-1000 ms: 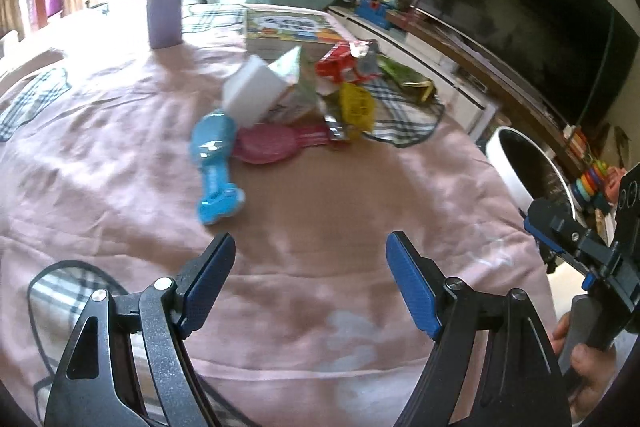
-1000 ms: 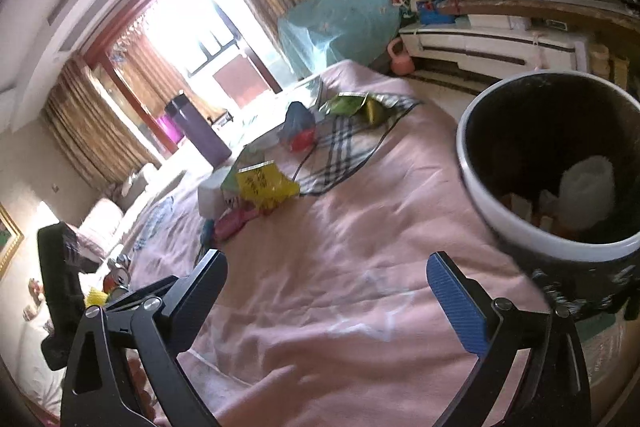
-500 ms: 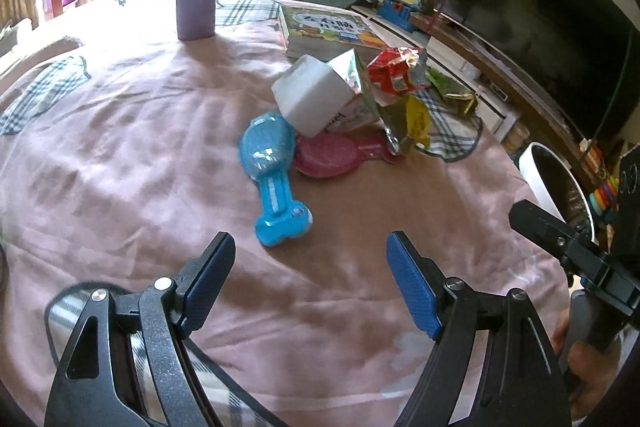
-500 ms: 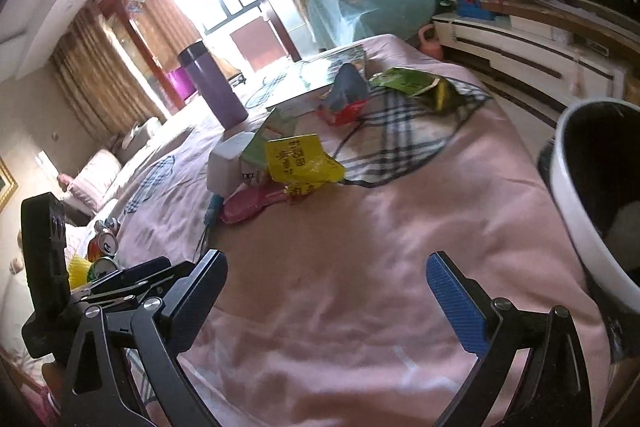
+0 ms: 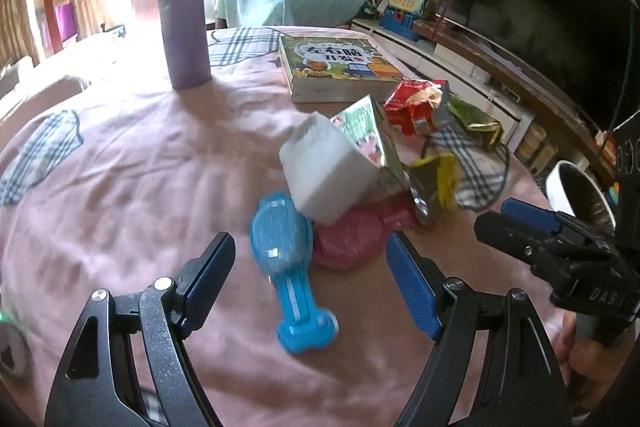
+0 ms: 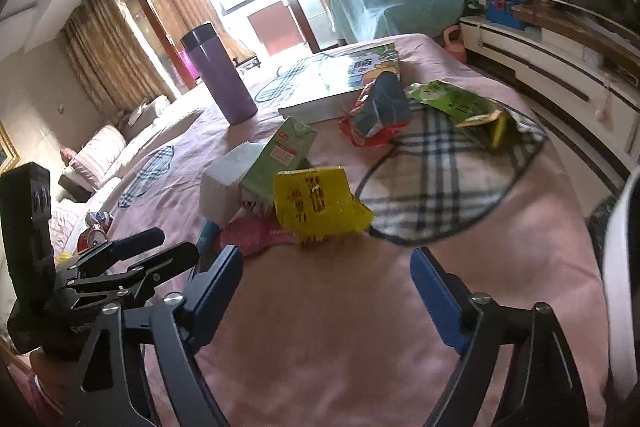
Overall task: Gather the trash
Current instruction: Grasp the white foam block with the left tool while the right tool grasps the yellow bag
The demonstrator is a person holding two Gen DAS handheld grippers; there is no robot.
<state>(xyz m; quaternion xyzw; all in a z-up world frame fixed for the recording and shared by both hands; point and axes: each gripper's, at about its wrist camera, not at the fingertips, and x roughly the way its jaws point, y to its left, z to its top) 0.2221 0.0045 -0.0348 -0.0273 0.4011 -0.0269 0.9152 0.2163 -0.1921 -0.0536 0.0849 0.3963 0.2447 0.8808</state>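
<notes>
Yellow wrapper (image 6: 320,201): light, crinkly, slippery; pinch at near edge. Right gripper (image 6: 326,283) open, just narrowing, empty. Left gripper (image 5: 310,277) open, empty.

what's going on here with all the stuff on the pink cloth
A person holds a gripper in each hand over a pink tablecloth strewn with snack wrappers. Neither holds anything. The left gripper is open above a blue toy brush. The right gripper is open too, its jaws having just been closing with nothing between them, facing the yellow wrapper. The red wrapper and green wrapper lie farther back. The white-rimmed bin stands at the table's edge.
</notes>
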